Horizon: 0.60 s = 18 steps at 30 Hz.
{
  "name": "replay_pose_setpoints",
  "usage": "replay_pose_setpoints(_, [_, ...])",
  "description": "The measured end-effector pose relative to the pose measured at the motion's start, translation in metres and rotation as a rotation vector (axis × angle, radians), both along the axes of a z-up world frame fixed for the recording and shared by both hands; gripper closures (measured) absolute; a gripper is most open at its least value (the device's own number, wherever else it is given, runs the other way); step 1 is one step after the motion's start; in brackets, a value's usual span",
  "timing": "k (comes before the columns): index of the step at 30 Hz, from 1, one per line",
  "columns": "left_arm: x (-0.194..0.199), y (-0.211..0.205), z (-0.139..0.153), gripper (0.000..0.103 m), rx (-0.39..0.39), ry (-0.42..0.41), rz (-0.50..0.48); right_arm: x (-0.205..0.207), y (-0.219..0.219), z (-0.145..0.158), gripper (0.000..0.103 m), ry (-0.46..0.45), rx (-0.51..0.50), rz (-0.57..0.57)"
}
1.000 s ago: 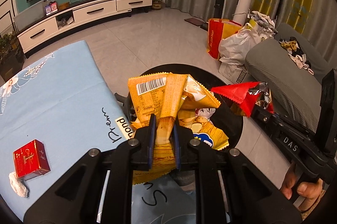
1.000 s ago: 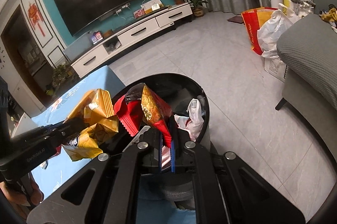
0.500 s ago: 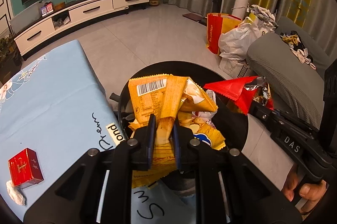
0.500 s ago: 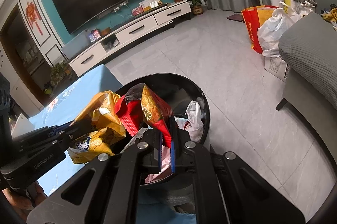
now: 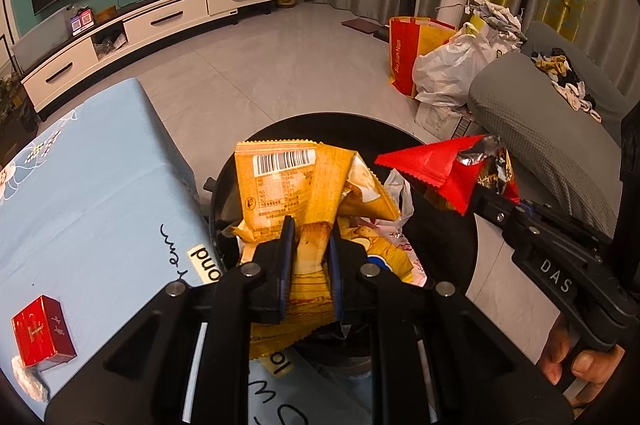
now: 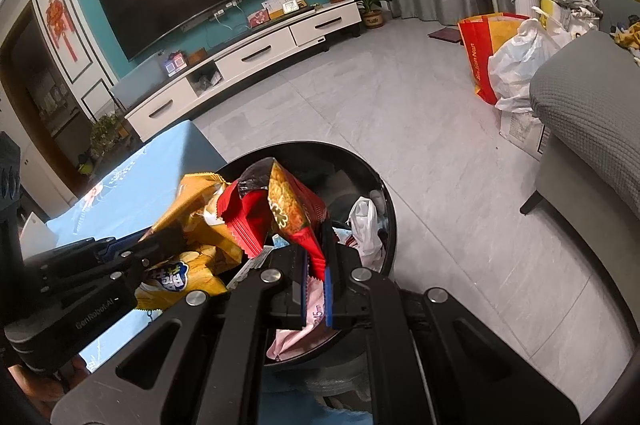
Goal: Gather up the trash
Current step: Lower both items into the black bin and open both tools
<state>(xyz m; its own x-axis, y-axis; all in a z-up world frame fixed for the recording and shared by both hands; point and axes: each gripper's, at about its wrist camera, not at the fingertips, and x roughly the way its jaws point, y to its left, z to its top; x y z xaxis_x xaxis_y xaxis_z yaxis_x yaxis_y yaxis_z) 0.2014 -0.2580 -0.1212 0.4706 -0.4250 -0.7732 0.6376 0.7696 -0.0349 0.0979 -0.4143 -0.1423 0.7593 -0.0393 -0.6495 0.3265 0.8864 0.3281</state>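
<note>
My left gripper (image 5: 310, 237) is shut on a crumpled yellow snack bag (image 5: 288, 185) and holds it over the round black trash bin (image 5: 436, 237). My right gripper (image 6: 316, 257) is shut on a red snack wrapper (image 6: 280, 217), also above the bin (image 6: 380, 193). In the left wrist view the red wrapper (image 5: 436, 165) hangs at the right, in the right gripper's fingers (image 5: 496, 209). In the right wrist view the yellow bag (image 6: 196, 225) is at the left. White and pink trash (image 6: 364, 225) lies inside the bin.
A table with a light blue cloth (image 5: 80, 185) stands left of the bin, carrying a red box (image 5: 42, 331) and a white wad (image 5: 28, 377). A grey sofa (image 5: 540, 129) and full bags (image 5: 440, 65) are at the right. Tiled floor lies beyond.
Both grippers have moved a little further over the bin, still holding their wrappers. The red box has slid toward the lower left of the left wrist view.
</note>
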Motion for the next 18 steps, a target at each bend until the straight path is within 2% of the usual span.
replay_pose_setpoints(18, [0.006, -0.015, -0.01, 0.084, 0.029, 0.013, -0.022, 0.008, -0.003, -0.005, 0.096, 0.025, 0.0, 0.005])
